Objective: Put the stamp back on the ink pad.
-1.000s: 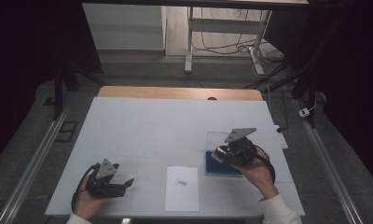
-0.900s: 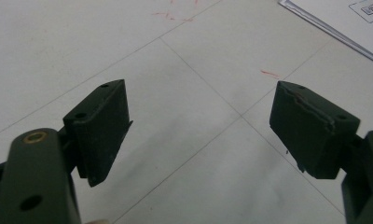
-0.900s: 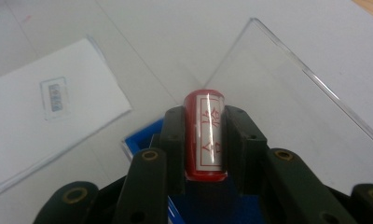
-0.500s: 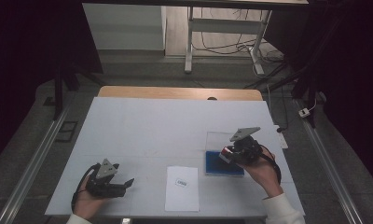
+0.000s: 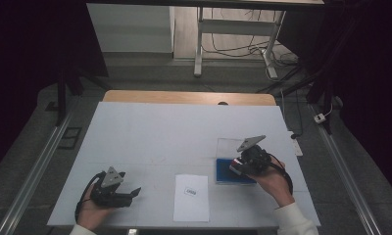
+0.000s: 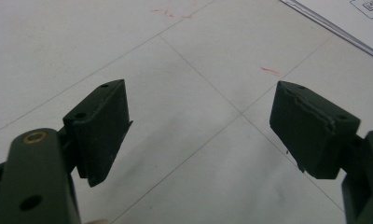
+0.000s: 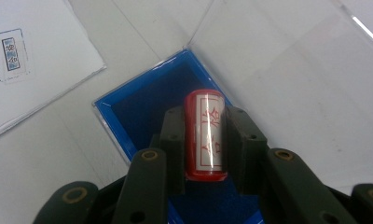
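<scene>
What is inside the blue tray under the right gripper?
The blue tray shows a dark blue lining with nothing lying on its visible part. The right gripper, shut on a red stamp, covers the near part of the tray.

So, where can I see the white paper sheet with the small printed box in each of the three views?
High view: the paper sheet lies at the table's near edge, between the two hands.
Left gripper view: its corner is at the top right, beyond the open tongs.
Right gripper view: it lies at the top left, left of the blue case.
Shared landmark: the small printed box on the sheet.
</scene>
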Tool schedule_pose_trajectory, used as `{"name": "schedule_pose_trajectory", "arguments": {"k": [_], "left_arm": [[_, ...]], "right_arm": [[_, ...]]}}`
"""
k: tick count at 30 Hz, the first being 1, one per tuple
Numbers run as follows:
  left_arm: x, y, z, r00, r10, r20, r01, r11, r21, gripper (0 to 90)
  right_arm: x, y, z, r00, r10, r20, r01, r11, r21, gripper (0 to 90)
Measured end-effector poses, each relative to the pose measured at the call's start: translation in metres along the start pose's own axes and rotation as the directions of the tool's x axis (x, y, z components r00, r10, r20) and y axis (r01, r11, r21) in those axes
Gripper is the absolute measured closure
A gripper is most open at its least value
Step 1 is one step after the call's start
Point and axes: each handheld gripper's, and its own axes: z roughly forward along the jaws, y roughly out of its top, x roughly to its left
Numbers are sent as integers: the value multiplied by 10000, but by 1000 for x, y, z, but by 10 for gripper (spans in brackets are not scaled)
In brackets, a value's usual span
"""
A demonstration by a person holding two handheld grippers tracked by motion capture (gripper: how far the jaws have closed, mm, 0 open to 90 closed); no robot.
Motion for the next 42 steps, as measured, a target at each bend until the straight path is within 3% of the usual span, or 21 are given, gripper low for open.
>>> {"name": "schedule_pose_trajectory", "arguments": {"k": [8, 12, 17, 21, 29, 32, 35, 42], "left_arm": [[0, 0, 0, 10000, -2, -9, 2, 10000, -9, 199], [0, 1, 0, 10000, 14, 3, -14, 10000, -1, 199], [2, 2, 0, 9999, -117, 73, 117, 9999, -76, 198], [1, 2, 0, 9998, -157, 136, 159, 9998, -138, 195], [4, 2, -3, 9974, -590, 412, 607, 9972, -425, 185], [4, 3, -3, 9972, -583, 459, 603, 9972, -440, 184], [4, 1, -3, 9971, -587, 492, 608, 9972, -437, 184], [4, 0, -5, 9972, -599, 437, 618, 9971, -437, 184]], "right_arm": [[1, -1, 3, 10000, -74, -39, 74, 10000, 48, 691], [1, -1, 2, 9996, 13, -294, -18, 9998, -176, 537], [1, -1, -7, 9988, 295, -396, -334, 9943, -1017, 422], [0, -7, -16, 9991, 412, -124, -427, 9856, -1639, 364], [5, -27, -22, 9965, 792, 279, -703, 9686, -2385, 328], [7, -36, -25, 9960, 723, 517, -575, 9676, -2459, 324], [9, -48, -31, 9947, 887, 516, -708, 9572, -2806, 325], [10, -82, -40, 9924, 1117, 520, -900, 9456, -3126, 327]]}}
